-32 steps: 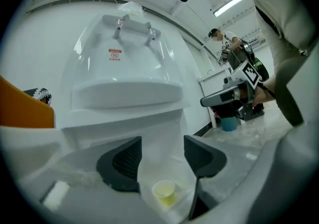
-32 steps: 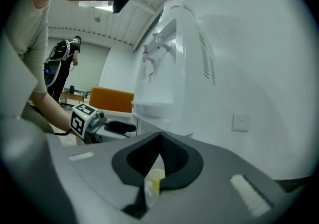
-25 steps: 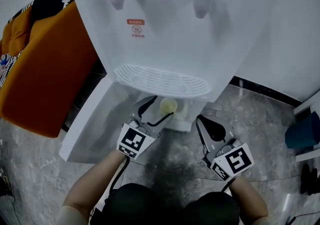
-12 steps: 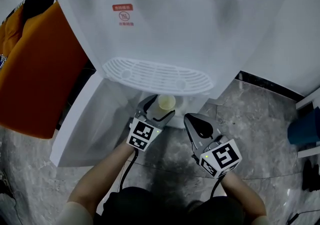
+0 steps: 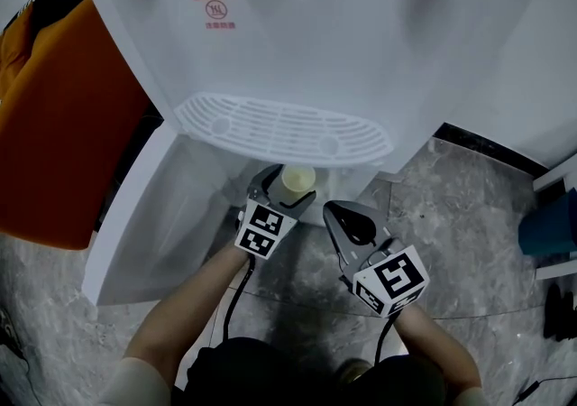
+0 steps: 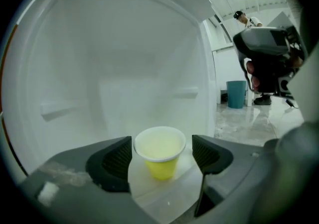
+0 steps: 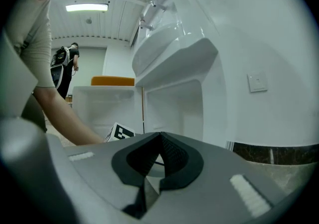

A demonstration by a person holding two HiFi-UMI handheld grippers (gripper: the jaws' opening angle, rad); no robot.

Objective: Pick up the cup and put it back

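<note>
Standing on grey marble floor [image 5: 469,215], a white water dispenser [image 5: 297,34] has its lower door [image 5: 149,215] swung open, an orange seat [image 5: 54,124] to its left (a teal bin [image 5: 545,233] off right). Both forearms reach low and forward. Fingers [image 6: 113,156] of the left gripper [image 5: 285,192] have just been opening and flank the yellow cup [image 6: 159,154], untouched on the dispenser's white ledge; those of the right gripper [image 7: 158,146] are clenched on nothing.
</note>
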